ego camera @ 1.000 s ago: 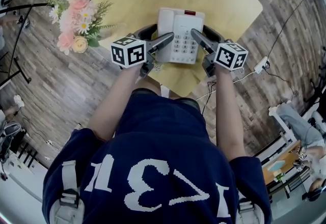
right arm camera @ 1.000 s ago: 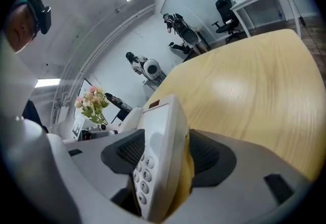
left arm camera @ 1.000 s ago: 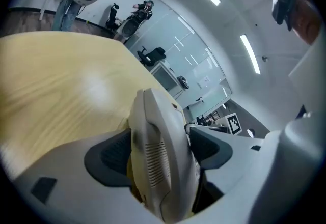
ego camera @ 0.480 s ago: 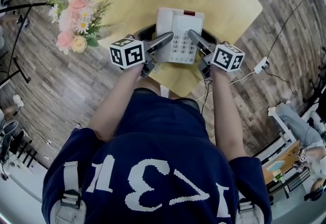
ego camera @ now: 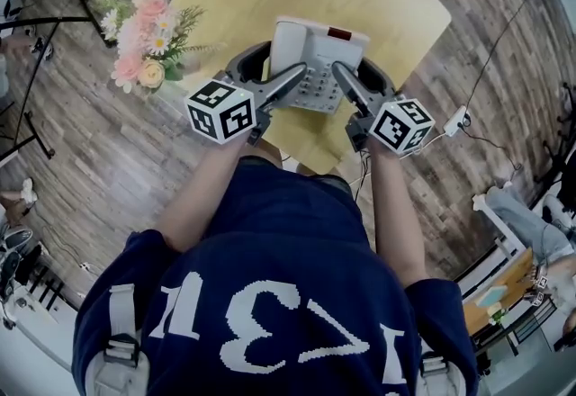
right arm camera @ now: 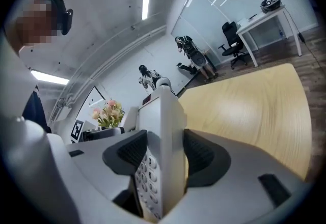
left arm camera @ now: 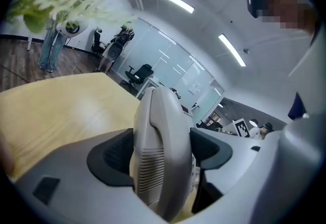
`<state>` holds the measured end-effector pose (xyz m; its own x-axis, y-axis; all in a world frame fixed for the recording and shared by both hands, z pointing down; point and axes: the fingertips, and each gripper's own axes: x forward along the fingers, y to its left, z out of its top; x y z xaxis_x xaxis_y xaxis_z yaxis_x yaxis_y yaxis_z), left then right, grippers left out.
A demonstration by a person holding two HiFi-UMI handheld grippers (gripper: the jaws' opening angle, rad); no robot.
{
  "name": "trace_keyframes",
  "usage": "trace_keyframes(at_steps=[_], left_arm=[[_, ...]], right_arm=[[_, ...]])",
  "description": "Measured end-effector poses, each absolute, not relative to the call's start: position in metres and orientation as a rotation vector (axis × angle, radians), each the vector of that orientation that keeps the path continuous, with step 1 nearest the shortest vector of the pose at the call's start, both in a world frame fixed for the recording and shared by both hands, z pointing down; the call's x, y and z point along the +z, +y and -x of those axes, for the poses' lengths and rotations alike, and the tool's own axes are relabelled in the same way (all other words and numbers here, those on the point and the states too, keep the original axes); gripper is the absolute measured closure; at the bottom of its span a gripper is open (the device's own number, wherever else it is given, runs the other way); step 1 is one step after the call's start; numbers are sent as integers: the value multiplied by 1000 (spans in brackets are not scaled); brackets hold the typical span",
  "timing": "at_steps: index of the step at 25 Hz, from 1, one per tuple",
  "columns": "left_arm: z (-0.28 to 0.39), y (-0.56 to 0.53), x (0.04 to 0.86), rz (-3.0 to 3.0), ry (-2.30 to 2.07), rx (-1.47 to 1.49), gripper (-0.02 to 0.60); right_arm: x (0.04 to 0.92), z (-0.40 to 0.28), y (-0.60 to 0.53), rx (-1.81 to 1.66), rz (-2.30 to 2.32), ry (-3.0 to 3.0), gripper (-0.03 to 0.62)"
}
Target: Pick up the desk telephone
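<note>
Clamping the desk telephone (ego camera: 319, 45) are left gripper (left arm camera: 161, 152) and right gripper (right arm camera: 164, 156).

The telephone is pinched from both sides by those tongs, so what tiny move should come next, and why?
Probably raise both together, straight up and level. The left tongs are shut on the handset side of the telephone, the right tongs on its keypad edge; uneven lifting might tip it or loosen the handset.

Navy tee (ego camera: 270, 286) with big white numbers, grey shoulder straps (ego camera: 117, 355). The left tongs (left arm camera: 162, 149) and right tongs (right arm camera: 165, 154) are grey with black pads (left arm camera: 114, 156), black-and-white marker cube (ego camera: 221, 112) on each.
</note>
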<state>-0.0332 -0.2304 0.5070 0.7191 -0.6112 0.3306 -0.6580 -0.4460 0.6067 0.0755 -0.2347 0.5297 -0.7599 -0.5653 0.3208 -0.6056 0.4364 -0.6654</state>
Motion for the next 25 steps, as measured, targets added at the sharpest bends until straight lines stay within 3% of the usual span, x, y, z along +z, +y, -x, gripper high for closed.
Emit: trace_keyframes(at_steps=[9,25], left_arm=[[27,-234,439,-2287,-1000,20,236],[23,-246,330,-2500,-1048,-84,239]], right_arm=[[451,-82,-246,952,-1084,-2774,356],[346,-87,-257,734,-1169,-2968,358]])
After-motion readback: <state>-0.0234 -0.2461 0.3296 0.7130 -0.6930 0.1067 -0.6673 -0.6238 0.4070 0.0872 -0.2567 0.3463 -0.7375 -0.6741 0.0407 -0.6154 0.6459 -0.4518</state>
